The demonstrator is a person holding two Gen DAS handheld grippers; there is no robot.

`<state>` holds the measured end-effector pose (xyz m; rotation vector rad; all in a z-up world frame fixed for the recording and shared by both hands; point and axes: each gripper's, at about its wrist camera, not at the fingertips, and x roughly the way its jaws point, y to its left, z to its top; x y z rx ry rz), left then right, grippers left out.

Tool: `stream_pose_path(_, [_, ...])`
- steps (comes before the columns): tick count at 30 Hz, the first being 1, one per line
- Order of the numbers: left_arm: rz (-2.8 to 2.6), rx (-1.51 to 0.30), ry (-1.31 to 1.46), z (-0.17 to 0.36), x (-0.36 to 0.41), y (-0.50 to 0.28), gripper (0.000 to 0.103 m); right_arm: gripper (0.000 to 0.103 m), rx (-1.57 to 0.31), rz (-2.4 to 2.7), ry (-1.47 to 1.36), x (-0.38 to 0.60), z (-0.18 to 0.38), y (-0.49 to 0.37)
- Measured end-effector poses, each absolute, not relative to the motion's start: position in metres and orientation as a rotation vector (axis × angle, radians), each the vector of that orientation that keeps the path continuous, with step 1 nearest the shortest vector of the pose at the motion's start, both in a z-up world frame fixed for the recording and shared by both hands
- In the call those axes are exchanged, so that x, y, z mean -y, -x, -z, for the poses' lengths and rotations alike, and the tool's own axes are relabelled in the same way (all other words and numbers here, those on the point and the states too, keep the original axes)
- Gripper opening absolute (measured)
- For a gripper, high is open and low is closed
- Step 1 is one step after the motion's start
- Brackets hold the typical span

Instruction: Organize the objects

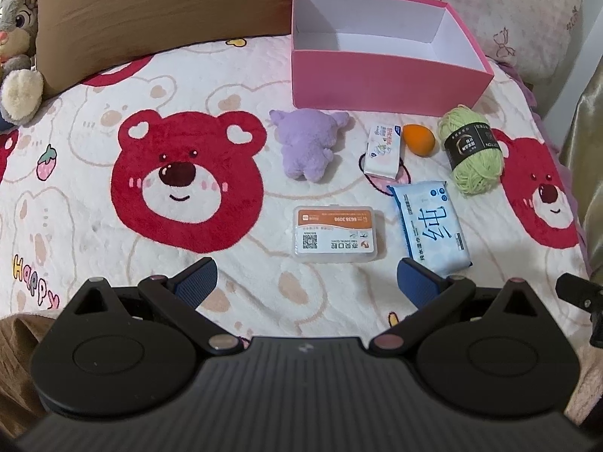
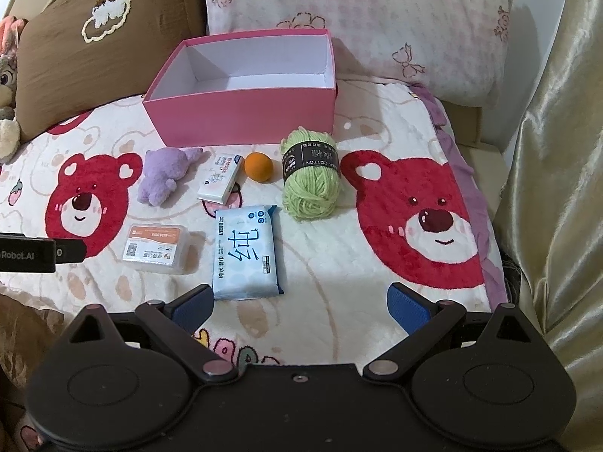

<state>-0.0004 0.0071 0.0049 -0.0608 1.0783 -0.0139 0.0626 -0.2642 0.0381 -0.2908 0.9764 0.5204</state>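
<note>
Left gripper (image 1: 307,280): fingers spread wide, nothing between the blue pads, held low over the near edge of the bear-print blanket (image 1: 94,203), just short of the clear plastic case (image 1: 335,234) with the orange label. Right gripper (image 2: 297,303): fingers likewise spread wide and empty, left pad just beside the near end of the blue wet-wipes pack (image 2: 247,252), not visibly touching it. Pink box (image 1: 388,79): open-topped, white inside, no contents visible, at the far side of the blanket in front of the pillows. Row directly in front of the box, left to right in both views: purple plush toy (image 1: 307,143), small white tissue pack (image 1: 382,150), orange egg-shaped sponge (image 1: 419,139), green yarn skein (image 1: 473,150) with a black band. Sponge between tissue pack and yarn, near both; contact not determinable. Second row, nearer the grippers: plastic case on the left, wet-wipes pack on the right, apart from each other. Brown cushion (image 2: 101,45) and grey rabbit plush (image 1: 17,41) at far left; floral pink pillow (image 2: 377,19) behind the box.
</note>
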Motion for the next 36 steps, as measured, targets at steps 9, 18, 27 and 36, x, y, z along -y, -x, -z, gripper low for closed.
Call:
stream_pose_path(9, [0.02, -1.089, 0.071, -0.003, -0.004, 0.0, 0.103, 0.1, -0.983, -0.524, 0.307, 0.264, -0.036, -0.064])
stream_pose_path(18, [0.016, -1.083, 0.101, -0.005, -0.008, 0.002, 0.103, 0.1, -0.979, -0.532, 0.328, 0.262, -0.038, -0.062])
stream_pose_path(27, [0.025, -1.078, 0.112, -0.008, -0.015, 0.005, 0.103, 0.1, -0.955, -0.551, 0.358, 0.252, -0.052, -0.055])
stream_pose_path(36, [0.053, -1.057, 0.143, -0.024, -0.018, 0.005, 0.103, 0.1, -0.923, -0.627, 0.402, 0.244, -0.073, -0.042])
